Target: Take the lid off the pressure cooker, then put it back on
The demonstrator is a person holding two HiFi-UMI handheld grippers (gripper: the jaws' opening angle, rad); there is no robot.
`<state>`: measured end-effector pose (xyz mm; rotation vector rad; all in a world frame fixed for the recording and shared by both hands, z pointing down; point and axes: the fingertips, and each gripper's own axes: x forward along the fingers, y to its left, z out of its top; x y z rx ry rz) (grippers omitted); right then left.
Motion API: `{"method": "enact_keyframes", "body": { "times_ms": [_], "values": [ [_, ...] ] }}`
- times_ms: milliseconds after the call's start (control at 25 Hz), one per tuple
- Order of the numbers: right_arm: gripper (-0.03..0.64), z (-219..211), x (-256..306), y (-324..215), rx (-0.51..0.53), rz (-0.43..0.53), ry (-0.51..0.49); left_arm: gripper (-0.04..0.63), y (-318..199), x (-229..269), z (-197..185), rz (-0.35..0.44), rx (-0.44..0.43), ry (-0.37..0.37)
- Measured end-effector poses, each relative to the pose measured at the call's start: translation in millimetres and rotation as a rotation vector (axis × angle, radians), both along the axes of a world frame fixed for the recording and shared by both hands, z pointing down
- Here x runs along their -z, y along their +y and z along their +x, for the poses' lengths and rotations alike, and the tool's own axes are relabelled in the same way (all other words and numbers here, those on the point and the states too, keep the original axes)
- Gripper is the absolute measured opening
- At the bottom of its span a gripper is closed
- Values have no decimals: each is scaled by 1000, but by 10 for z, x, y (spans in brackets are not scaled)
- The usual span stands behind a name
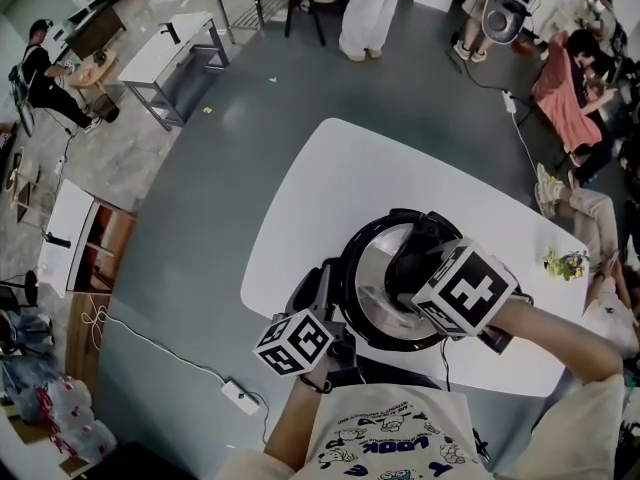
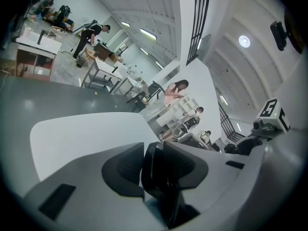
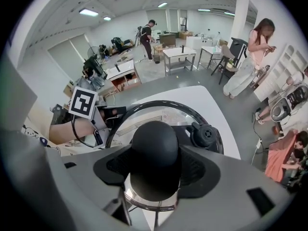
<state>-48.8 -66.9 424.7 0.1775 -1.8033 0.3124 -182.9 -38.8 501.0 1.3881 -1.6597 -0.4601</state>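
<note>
White table [image 1: 330, 173] — cooker [image 1: 366, 274] nr front edge

Cream T-shirt [image 1: 385, 440], blue cartoon print; grey black-padded left claw [image 2: 154, 170], right claw [image 3: 155, 162]; black-and-white marker cubes [image 1: 296, 343].

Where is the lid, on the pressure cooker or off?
On: the lid sits inside the cooker's black rim; right gripper grips its knob.

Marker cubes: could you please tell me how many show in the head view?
2: the left cube beside the cooker, the right cube over its lid. None seems hidden.
</note>
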Motion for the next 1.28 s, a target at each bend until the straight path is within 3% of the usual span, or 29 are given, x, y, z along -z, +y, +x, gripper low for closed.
{"method": "enact_keyframes", "body": {
  "times_ms": [280,680,1040,1280],
  "values": [
    [293,78,115,-36,-35,3,-32,137,21,41,-24,-15,-14,-66],
    [293,419,287,-303,-168,23,-85,133,-128,474,-44,42,-43,-283],
    [293,1033,290,-562,-372,27,-143,66,-350,826,114,98,-104,-479],
    [293,1572,259,-572,-540,35,-167,26,-476,1083,443,176,-194,-561]
  ]
}}
